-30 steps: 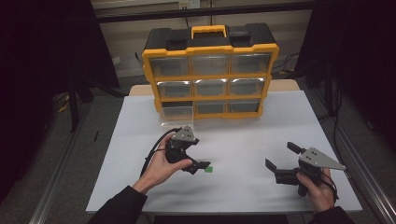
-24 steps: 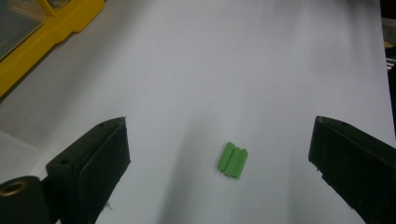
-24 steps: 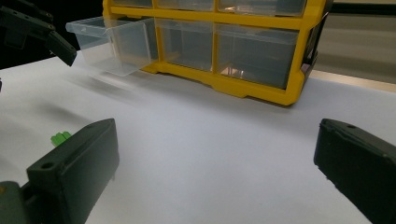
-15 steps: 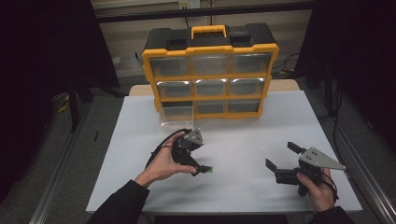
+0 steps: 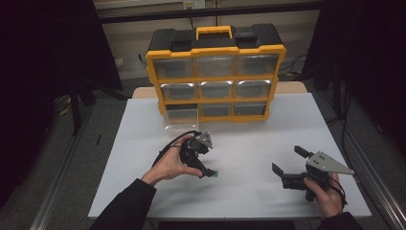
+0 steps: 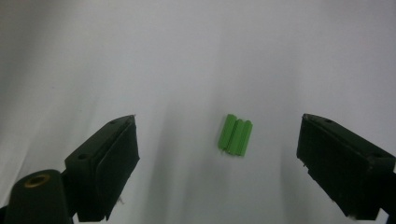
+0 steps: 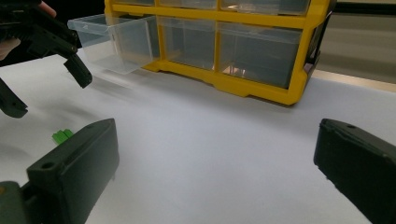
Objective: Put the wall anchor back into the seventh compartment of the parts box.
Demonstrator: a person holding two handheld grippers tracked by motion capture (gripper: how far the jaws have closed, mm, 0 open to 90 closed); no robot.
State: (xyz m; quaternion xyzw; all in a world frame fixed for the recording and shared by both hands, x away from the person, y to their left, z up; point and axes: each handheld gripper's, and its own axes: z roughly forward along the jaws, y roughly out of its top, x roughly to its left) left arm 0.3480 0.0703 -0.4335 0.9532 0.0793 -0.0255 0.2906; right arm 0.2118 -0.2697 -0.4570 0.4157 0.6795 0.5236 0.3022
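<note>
- The organizer (image 5: pixel 215 72) stands at the desk's (image 5: pixel 143 143) far edge, its bottom-left drawer (image 5: pixel 182 118) pulled out.
- The left gripper (image 6: pixel 224 154) hangs over the green part (image 6: pixel 236 135), fingers wide open and astride it; judged step: the pick-up. Next: lower, then close.
- The right gripper (image 5: pixel 287 165) rests open, well apart.
- The drawer's contents are hard to make out.

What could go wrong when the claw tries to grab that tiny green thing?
The green piece is small and lies flat on the white table, off-centre between the open jaws of the left gripper, so one jaw might nudge it away instead of pinching it. The jaws could also scrape the table. Later, the pulled-out clear drawer of the yellow organizer could get bumped.
</note>
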